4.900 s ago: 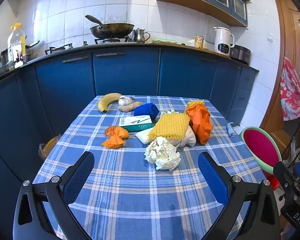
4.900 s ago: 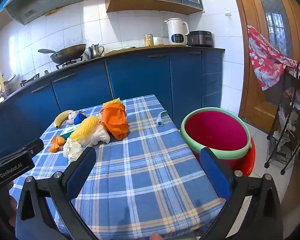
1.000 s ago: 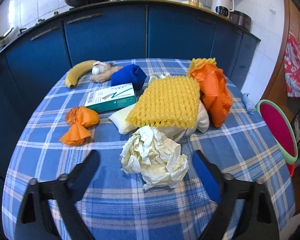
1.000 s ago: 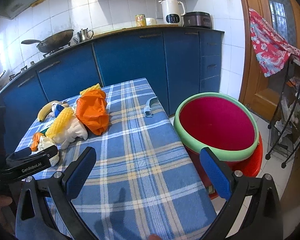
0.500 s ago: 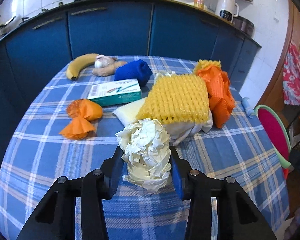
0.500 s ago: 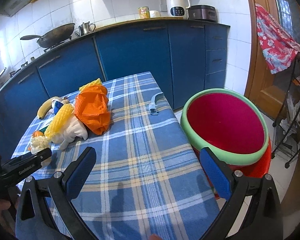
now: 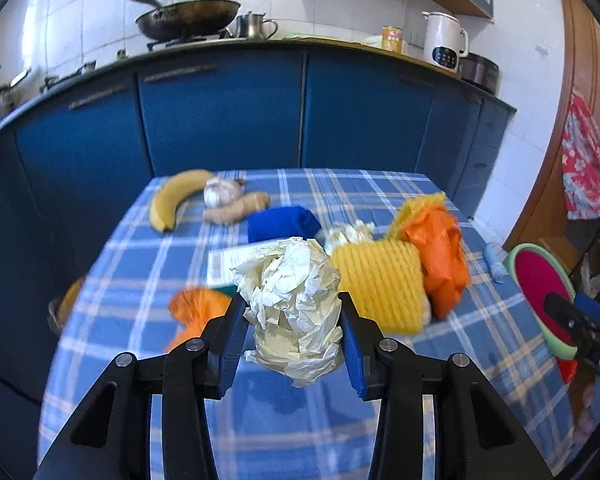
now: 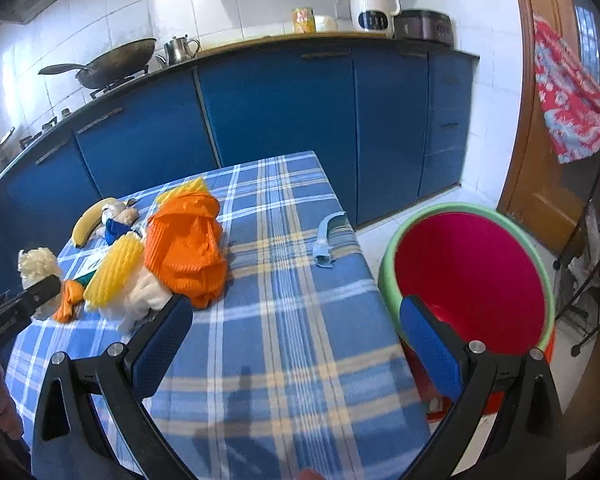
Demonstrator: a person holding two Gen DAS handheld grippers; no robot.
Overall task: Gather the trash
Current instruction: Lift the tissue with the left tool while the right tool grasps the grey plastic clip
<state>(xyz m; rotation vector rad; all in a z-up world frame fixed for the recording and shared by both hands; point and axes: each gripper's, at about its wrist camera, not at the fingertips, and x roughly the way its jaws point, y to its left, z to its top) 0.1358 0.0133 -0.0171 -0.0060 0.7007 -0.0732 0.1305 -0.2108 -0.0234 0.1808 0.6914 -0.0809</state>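
1. Left wrist view: my checked table (image 7: 480, 364) holds a trash pile.
2. The red bin (image 8: 470, 272) sits beside it.
3. My right gripper (image 8: 296, 334) is wide apart, holding nothing.
4. My left gripper (image 7: 294, 334) squeezes the paper ball (image 7: 292, 306), lifted above the cloth.

Crinkly paper in my left tool

The paper ball (image 7: 296, 304) looks rough and wrinkled; the checked tablecloth (image 7: 380, 420) under my tool looks soft and matt.

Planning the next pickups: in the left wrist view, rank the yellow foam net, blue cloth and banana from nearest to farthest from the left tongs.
1. Yellow foam net, just right of the left tongs.
2. Blue cloth, mid-table behind.
3. Banana, far left corner.
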